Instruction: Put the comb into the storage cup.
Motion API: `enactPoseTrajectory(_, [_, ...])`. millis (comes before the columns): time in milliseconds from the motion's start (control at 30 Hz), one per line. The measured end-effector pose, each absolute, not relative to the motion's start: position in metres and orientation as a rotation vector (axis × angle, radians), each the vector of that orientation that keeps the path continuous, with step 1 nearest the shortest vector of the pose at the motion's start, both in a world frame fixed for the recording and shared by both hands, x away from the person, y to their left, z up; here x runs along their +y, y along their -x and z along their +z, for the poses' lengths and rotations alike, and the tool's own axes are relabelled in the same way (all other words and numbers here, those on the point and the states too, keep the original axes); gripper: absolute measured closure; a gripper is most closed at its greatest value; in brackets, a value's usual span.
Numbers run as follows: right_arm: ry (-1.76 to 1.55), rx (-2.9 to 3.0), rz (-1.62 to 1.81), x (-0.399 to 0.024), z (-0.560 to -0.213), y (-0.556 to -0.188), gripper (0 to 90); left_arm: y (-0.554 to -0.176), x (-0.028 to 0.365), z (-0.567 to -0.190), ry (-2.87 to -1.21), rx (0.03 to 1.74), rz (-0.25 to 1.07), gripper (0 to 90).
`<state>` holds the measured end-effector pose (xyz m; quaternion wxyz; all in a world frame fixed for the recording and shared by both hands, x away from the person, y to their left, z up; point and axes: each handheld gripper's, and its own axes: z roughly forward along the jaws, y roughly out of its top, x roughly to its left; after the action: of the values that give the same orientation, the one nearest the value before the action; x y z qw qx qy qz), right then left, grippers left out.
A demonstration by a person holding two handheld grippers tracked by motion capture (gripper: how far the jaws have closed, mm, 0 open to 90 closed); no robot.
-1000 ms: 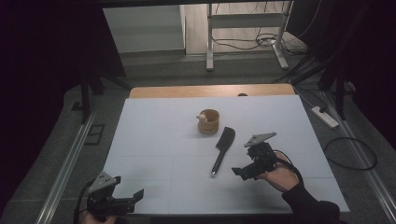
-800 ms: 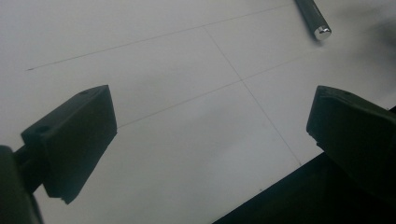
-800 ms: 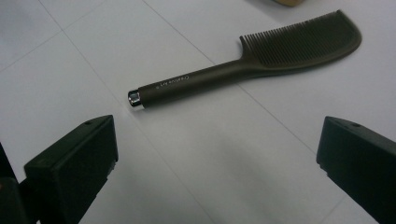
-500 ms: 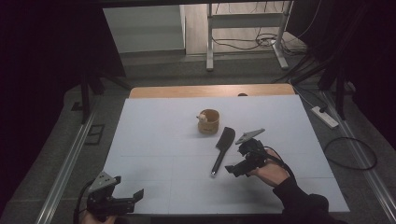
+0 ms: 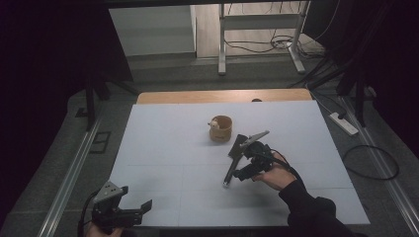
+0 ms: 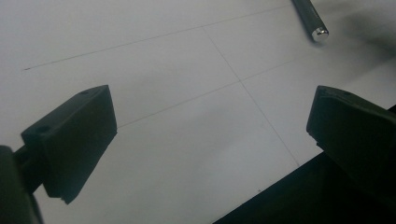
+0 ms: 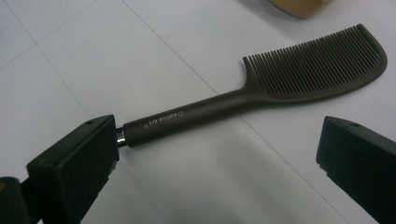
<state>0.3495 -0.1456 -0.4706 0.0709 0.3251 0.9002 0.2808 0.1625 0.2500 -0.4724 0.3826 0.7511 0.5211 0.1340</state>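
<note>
Right gripper view, dark brown comb [image 7: 261, 93], long handle, fine teeth, lying flat, right gripper [image 7: 215, 161] spread wide

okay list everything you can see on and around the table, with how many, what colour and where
Comb: one, dark brown, lying flat right of the table's centre, between the right gripper's open jaws.
Wooden cup: one, tan, something pale inside, near the centre, just beyond the comb.
Table sheet: one, white with thin grid lines, covering the table.
Power strip: one, white, on the floor to the right.
Left gripper: one, black, jaws open, at the near left edge.
Right gripper: one, black, jaws open, over the comb handle.
</note>
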Motion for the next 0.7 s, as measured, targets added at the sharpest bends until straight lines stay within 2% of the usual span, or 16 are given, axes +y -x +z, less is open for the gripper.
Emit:
enactPoseTrajectory(567, [-0.959,2.731,0.772,-0.121,-0.478,-0.366,0.3,-0.163,0.25,-0.472,-1.913,1.333,0.335,2.4])
enactPoseTrajectory(667, [-0.944,2.73,0.768,-0.119,-0.478,-0.367,3.8,-0.163,0.251,-0.473,-1.909,1.336,0.332,2.5])
enactPoseTrajectory(700, [-0.924,2.731,0.773,-0.116,-0.477,-0.368,10.4,-0.163,0.251,-0.473,-1.908,1.337,0.33,2.5])
